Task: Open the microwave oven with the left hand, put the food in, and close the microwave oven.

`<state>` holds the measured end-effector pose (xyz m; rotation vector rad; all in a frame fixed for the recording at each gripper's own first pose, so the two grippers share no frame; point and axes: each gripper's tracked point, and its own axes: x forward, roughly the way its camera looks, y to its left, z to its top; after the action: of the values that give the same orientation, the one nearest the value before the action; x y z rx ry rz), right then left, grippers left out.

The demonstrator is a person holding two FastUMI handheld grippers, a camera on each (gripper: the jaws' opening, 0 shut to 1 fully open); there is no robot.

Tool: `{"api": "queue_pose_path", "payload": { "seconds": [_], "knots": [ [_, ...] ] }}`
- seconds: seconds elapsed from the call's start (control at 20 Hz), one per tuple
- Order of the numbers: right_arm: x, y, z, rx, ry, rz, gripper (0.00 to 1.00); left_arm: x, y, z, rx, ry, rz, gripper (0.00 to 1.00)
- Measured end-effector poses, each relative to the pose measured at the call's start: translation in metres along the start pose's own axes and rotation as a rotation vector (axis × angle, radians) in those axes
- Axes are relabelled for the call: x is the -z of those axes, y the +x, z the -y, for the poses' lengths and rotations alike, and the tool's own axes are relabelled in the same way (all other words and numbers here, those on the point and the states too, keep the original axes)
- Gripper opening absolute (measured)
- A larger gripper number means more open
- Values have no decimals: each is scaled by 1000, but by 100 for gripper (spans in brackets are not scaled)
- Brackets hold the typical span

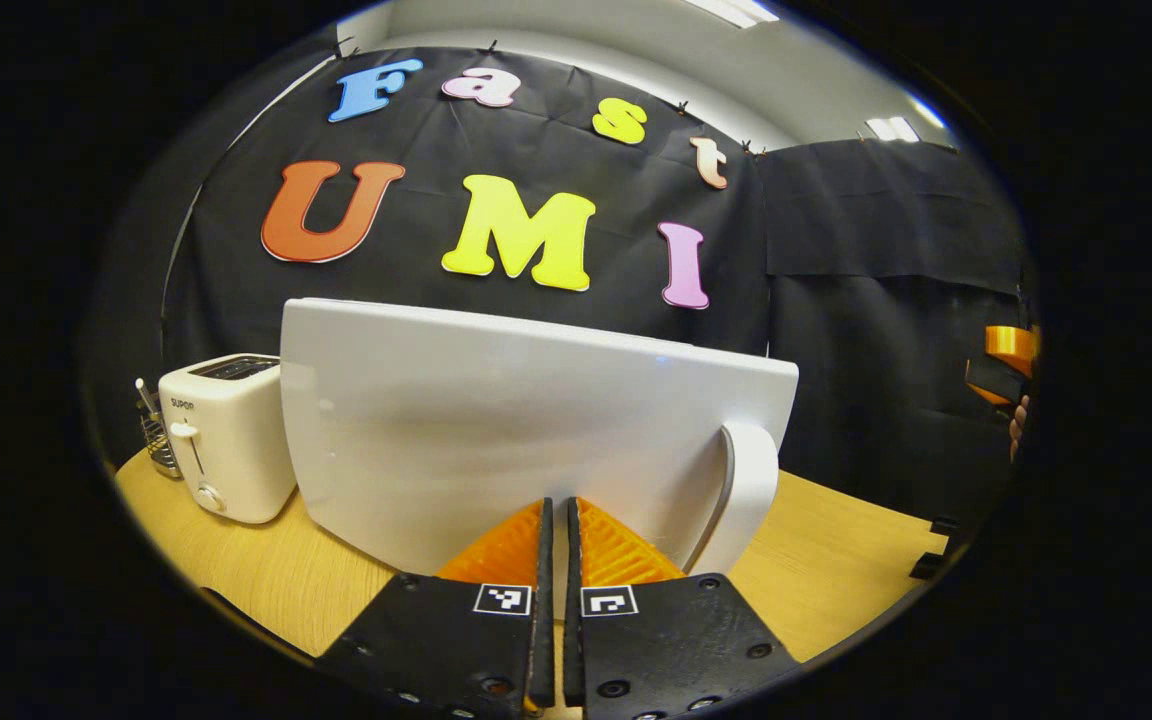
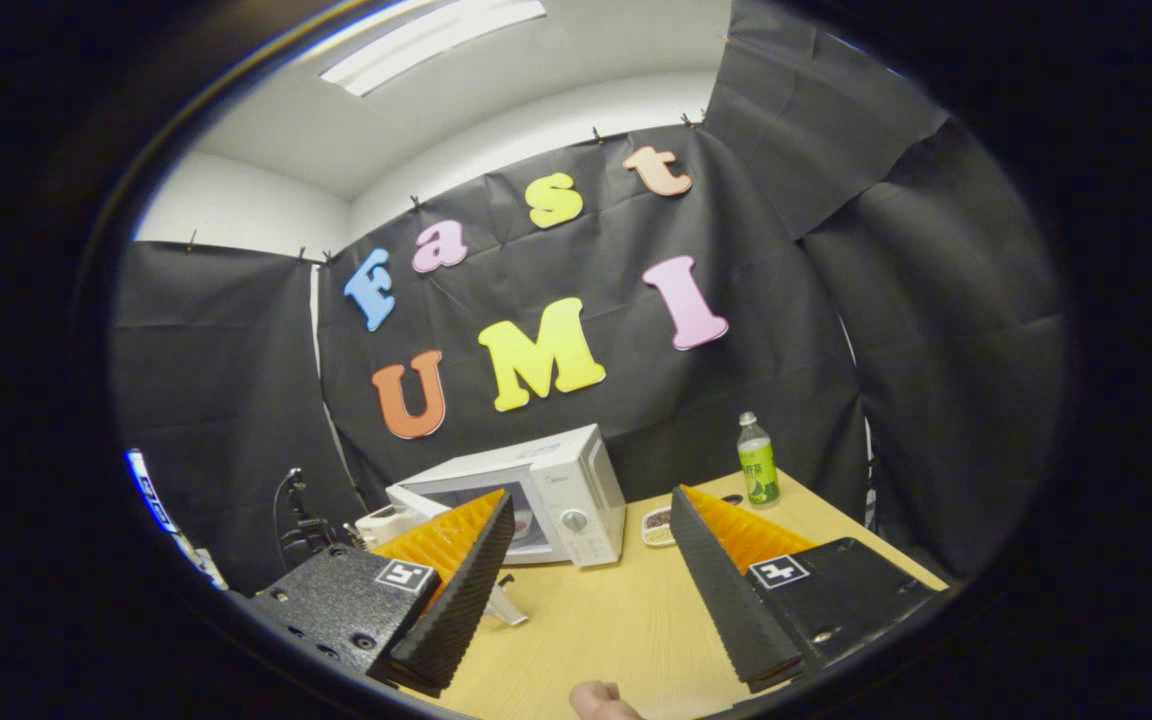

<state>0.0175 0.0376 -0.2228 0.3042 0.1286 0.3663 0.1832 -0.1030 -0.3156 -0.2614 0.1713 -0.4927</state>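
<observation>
The white microwave stands at the back of the wooden table. Its door is swung out from the body, outer face toward me, with the curved handle on the right. My left gripper is shut with nothing between its fingers, the tips at the lower part of the door's outer face. A small dish of food sits on the table just right of the microwave. My right gripper hangs open and empty above the table, well in front of both.
A white toaster and a wire utensil holder stand left of the door. A green bottle is behind the dish. The other gripper with a hand shows at the far right. Bare table lies ahead.
</observation>
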Motion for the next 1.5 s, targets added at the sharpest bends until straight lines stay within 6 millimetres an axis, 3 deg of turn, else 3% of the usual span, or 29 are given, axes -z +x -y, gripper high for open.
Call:
{"api": "queue_pose_path", "payload": {
  "seconds": [0.05,0.1,0.15,0.5,0.75,0.8,0.85,0.95,1.0,1.05,1.15,1.5],
  "knots": [
    [2,2,-2,-6,-12,-4,99,-2,6,2,-4,0,2,4],
    [4,3,-2,-8,-30,-5,89,-3,12,3,-8,-2,3,4],
    [5,4,-2,-5,-52,-4,89,-3,19,7,-4,-3,1,4],
    [13,6,-2,-20,-116,-4,90,-11,78,10,-62,48,-24,4],
    [10,4,10,-1,-133,9,89,-18,126,15,-105,54,-50,4],
    [8,3,11,4,-141,14,100,-19,131,21,-99,52,-60,4],
    [5,2,12,7,-150,21,100,-23,135,30,-81,56,-51,4],
    [0,-2,13,16,-171,34,100,-28,141,33,-105,113,-39,4],
    [-1,-4,13,19,-177,40,89,-28,145,29,-132,145,-36,2],
    [-3,-5,12,23,-178,45,90,-21,147,23,-169,157,-76,1],
    [-1,-7,10,24,-177,41,89,-25,149,28,-166,133,-66,2],
    [-1,-13,7,73,-151,-4,91,-26,128,29,-176,2,-84,3]
  ]
}}
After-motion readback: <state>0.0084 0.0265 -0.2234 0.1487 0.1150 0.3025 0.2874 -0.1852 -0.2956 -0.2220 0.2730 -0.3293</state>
